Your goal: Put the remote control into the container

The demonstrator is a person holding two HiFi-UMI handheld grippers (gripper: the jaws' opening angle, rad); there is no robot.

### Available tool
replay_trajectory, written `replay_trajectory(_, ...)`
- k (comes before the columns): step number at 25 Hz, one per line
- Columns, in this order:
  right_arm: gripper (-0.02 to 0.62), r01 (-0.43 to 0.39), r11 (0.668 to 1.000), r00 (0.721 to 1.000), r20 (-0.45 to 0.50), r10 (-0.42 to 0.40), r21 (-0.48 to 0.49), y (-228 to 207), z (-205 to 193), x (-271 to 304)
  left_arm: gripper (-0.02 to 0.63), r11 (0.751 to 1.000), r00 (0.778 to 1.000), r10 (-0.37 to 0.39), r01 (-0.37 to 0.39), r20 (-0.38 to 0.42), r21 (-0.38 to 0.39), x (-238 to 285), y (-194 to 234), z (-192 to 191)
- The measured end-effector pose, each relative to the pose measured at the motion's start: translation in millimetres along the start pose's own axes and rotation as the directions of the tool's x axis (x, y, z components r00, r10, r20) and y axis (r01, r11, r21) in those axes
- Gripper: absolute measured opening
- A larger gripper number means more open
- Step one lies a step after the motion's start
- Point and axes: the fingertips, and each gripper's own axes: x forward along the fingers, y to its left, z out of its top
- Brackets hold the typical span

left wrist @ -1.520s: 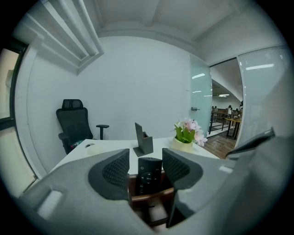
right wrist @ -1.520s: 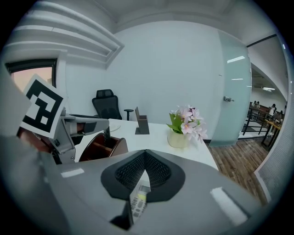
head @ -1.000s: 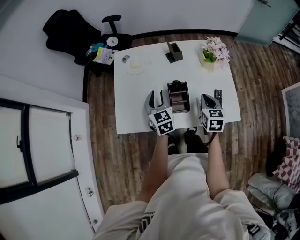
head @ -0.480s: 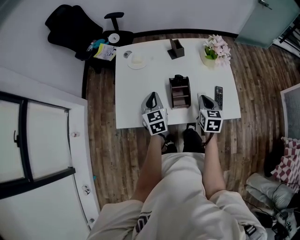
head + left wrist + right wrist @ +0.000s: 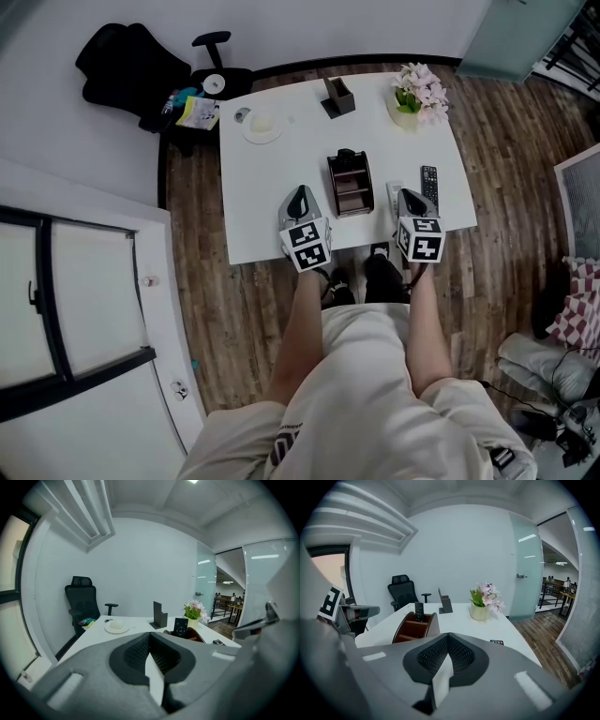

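Here we are over the white table (image 5: 267, 211), and both tools sit low in the head view near its bottom edge. The left gripper (image 5: 300, 195) is closed tight: its own view shows the jaws meeting with nothing between them. Same story for the right gripper (image 5: 410, 195), pressed together and empty.

Now the task's things. The brown wooden container with open compartments (image 5: 331, 186) stands in the middle of the frame, between the two grippers and a little above them. A black remote control (image 5: 419, 611) stands upright in the end of it that lies uppermost in the head view, top poking above the rim. So we judge one remote is in.

But look right: a second slim black remote (image 5: 429, 185) lies flat on the table, just right of the container and just above the right gripper's tip, touching neither.

If the standing remote is the one meant, we'd call the job done and the closed, empty tools fit that. If the flat one counts, everything is left for it: open the right gripper, grasp, lift, carry left, drop it into a compartment. We cannot tell which from here.
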Motion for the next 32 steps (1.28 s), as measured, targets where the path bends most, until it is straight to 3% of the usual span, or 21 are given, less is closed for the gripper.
replay_trajectory(8,0.003,-0.006,1.0,1.0,-0.022,0.006,0.0,-10.1,-4.0,10.4,0.005,1.0,1.0,-0.021,0.021,-0.022,0.005,15.7,-9.0,-3.6)
replay_trajectory(12,0.147,-0.047,0.999,0.993,-0.107,0.046,-0.009,-10.5,-15.9,24.6,0.005,1.0,0.999,-0.01,0.01,-0.036,0.0,24.7,-6.4,-4.4)
replay_trajectory(14,0.185,-0.045,0.999,0.986,-0.159,0.042,-0.013,-14.5,-24.3,33.0,0.005,1.0,0.999,0.003,-0.004,-0.042,-0.008,29.6,-2.9,-4.9)
replay_trajectory(22,0.284,-0.03,0.999,0.918,-0.396,0.019,-0.019,-36.0,-63.8,77.3,0.005,0.997,0.994,0.069,-0.071,-0.083,-0.022,55.0,13.6,-14.2)
replay_trajectory(27,0.29,-0.027,1.0,0.87,-0.493,0.016,-0.014,-45.3,-86.0,109.7,0.005,0.991,0.984,0.124,-0.13,-0.126,-0.041,71.8,28.7,-22.8)
replay_trajectory(32,0.268,-0.026,0.999,0.856,-0.518,-0.001,-0.045,-41.8,-87.8,125.2,0.005,0.986,0.976,0.148,-0.158,-0.157,-0.058,83.1,34.1,-31.0)
